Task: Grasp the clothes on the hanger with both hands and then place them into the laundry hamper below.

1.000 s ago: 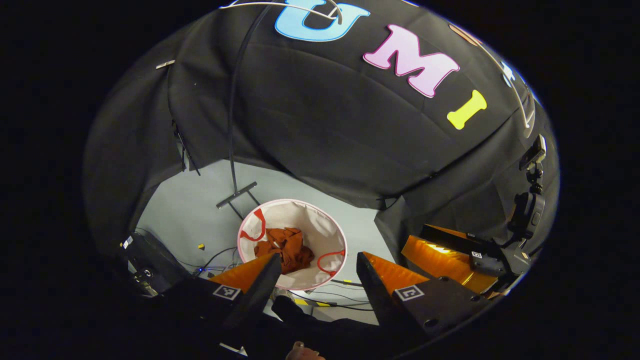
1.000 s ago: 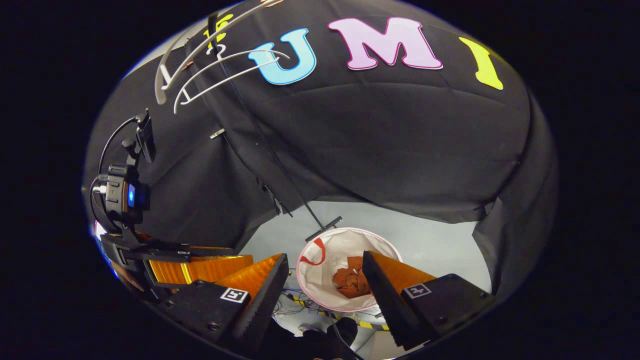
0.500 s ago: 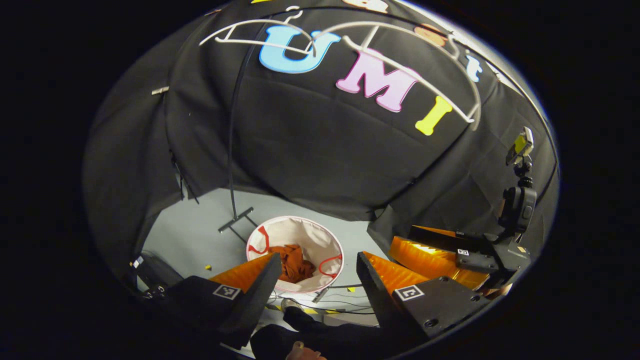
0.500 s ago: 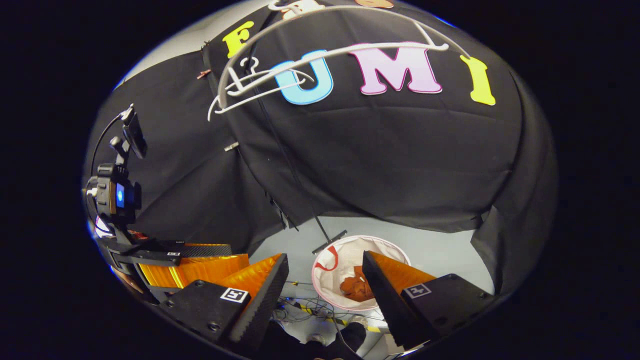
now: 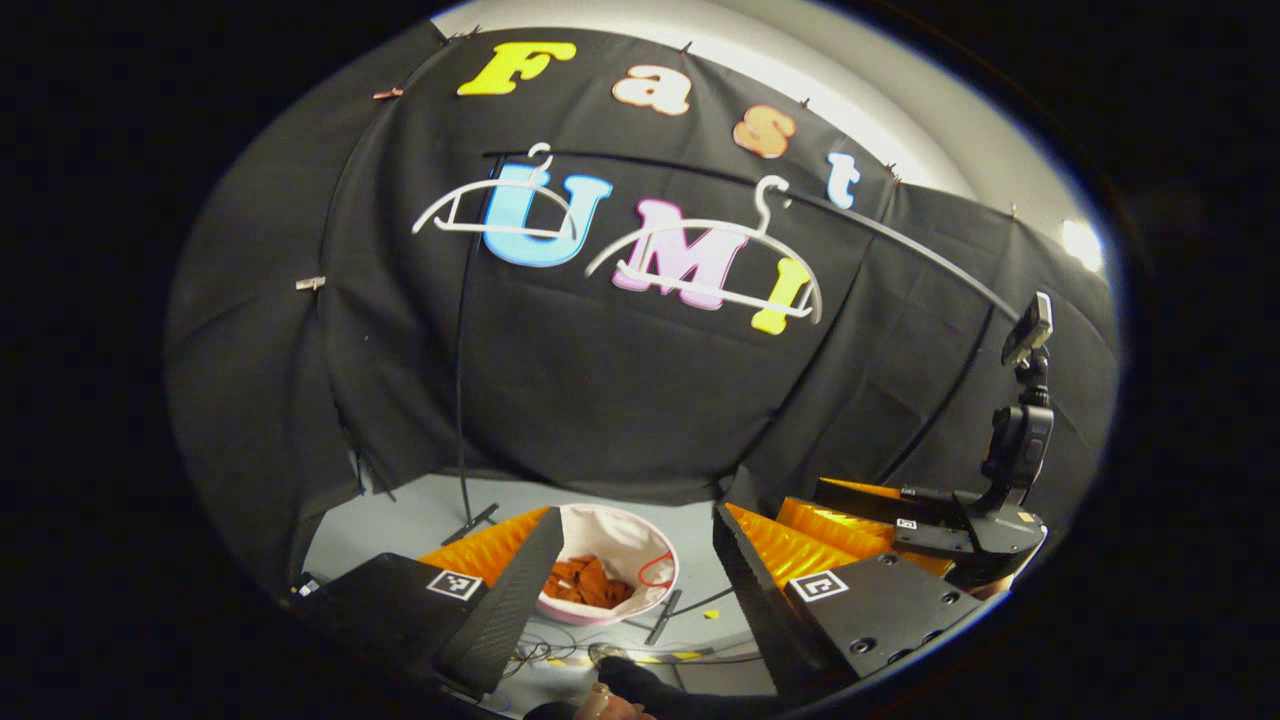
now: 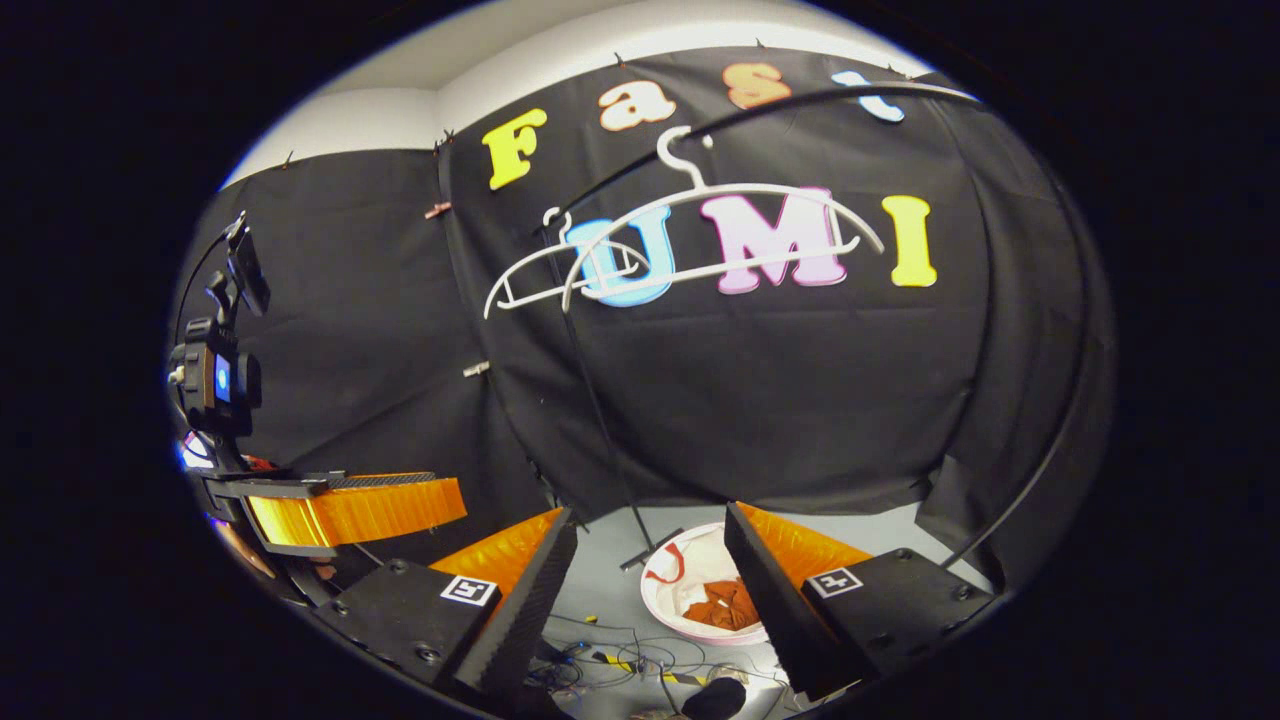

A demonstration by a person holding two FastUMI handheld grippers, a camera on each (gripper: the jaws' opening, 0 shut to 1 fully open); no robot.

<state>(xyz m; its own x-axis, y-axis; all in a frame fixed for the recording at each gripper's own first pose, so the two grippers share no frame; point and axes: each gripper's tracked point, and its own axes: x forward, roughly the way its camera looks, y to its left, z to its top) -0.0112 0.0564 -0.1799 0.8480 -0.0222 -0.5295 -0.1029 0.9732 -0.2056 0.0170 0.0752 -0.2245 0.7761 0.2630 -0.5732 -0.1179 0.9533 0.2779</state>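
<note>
**Clothes in the hamper, both jaws empty**

The left gripper [image 5: 632, 570] and right gripper [image 6: 650, 575] hold their jaws spread wide, gripping nothing. Below and beyond them on the floor stands the laundry hamper [image 5: 655, 560] with the rust-coloured clothes [image 5: 588, 583] bunched inside — the drop looks done. Far up on the rail hang two bare hangers [image 5: 705, 262] — high above both grippers.

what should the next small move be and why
Probably just draw both grippers back and stop: the rust-orange clothes already lie in the laundry hamper, both hangers are bare, and the left gripper and right gripper are open.
</note>
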